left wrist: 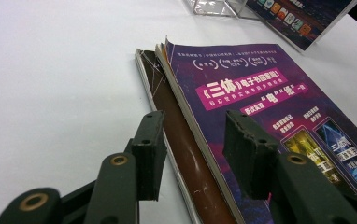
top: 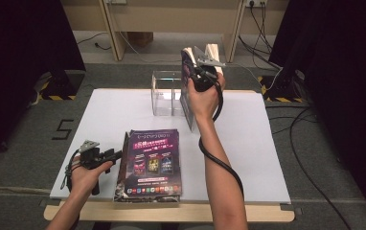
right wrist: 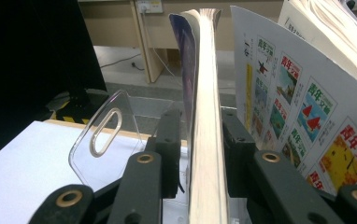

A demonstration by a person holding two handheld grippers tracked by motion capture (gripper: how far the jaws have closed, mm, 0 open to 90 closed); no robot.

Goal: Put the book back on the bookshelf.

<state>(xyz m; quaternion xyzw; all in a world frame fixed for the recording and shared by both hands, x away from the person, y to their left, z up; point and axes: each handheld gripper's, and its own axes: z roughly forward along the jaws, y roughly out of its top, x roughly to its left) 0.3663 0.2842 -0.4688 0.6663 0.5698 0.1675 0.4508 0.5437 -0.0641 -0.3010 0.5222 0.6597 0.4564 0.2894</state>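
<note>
Magazine (top: 189,91) upright beside clear rack (top: 164,91), between right gripper (top: 201,76) jaws, pads look barely off it | left gripper (top: 108,155) spread wide, resting by flat stack (top: 150,163) at table (top: 248,143) front edge

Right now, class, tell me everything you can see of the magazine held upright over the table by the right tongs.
The purple-covered paper magazine stands upright on edge, its lower corner on the white table top, beside the clear plastic file holder. Its cover is dark purple with a row of small icons; the page block looks cream and thick. Some back pages fan loose, showing colourful printed squares. The right tongs straddle its page edge, a jaw on each side, with slight gaps showing at both jaws. A hand holds the tongs from behind.
</note>
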